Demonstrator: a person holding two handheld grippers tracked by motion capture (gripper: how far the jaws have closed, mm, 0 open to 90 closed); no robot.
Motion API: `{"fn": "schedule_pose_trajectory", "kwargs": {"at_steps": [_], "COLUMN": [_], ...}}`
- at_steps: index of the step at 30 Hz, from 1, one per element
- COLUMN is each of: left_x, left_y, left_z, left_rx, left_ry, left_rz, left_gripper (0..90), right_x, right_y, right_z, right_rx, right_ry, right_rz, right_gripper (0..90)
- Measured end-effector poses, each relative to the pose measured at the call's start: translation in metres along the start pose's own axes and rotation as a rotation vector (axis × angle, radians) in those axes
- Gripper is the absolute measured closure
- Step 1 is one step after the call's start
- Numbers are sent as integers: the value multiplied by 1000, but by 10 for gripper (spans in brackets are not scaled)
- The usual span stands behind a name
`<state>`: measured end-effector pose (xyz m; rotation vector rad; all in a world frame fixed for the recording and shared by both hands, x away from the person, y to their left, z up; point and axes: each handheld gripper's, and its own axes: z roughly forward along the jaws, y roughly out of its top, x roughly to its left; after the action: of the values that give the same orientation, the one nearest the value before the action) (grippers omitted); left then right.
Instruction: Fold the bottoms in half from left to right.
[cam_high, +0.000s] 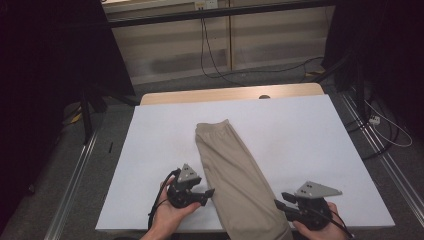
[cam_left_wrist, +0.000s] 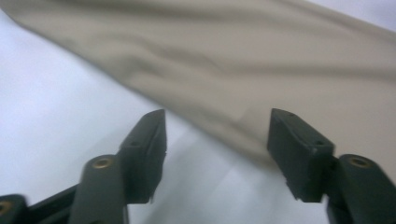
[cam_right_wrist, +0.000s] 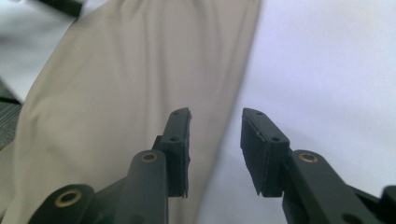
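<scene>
The folded beige trousers (cam_high: 235, 175) lie slantwise on the white table (cam_high: 310, 140), their near end hanging over the table's front edge between the two grippers, so a tug on either side could, I judge, drag the whole cloth off that edge. The left gripper (cam_high: 209, 192) sits just left of the trousers and the right gripper (cam_high: 279, 202) just right of them, each with jaws apart and nothing between the pads, the cloth's edge lying just ahead. Beyond the trousers' far waistband end the table is bare to its back edge, giving open room.
</scene>
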<state>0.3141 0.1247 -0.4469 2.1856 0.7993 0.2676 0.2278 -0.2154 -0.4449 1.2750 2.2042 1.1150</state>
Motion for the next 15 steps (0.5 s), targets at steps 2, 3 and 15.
{"fn": "schedule_pose_trajectory", "kwargs": {"at_steps": [2,3,15], "left_x": [-11,-24,-59], "left_y": [-6,-12,-18], "left_z": [-6,-9,8], "left_rx": [9,19,41], "left_ry": [-22,-49,-96], "left_rz": [28,53,190], "left_gripper": [458,478,453], "right_x": [-3,-4,3], "right_y": [9,12,0], "right_z": [11,16,32], "right_rx": [-1,7,73], "right_ry": [5,4,-12], "right_rz": [-26,-31,-68], "right_gripper": [646,647,550]}}
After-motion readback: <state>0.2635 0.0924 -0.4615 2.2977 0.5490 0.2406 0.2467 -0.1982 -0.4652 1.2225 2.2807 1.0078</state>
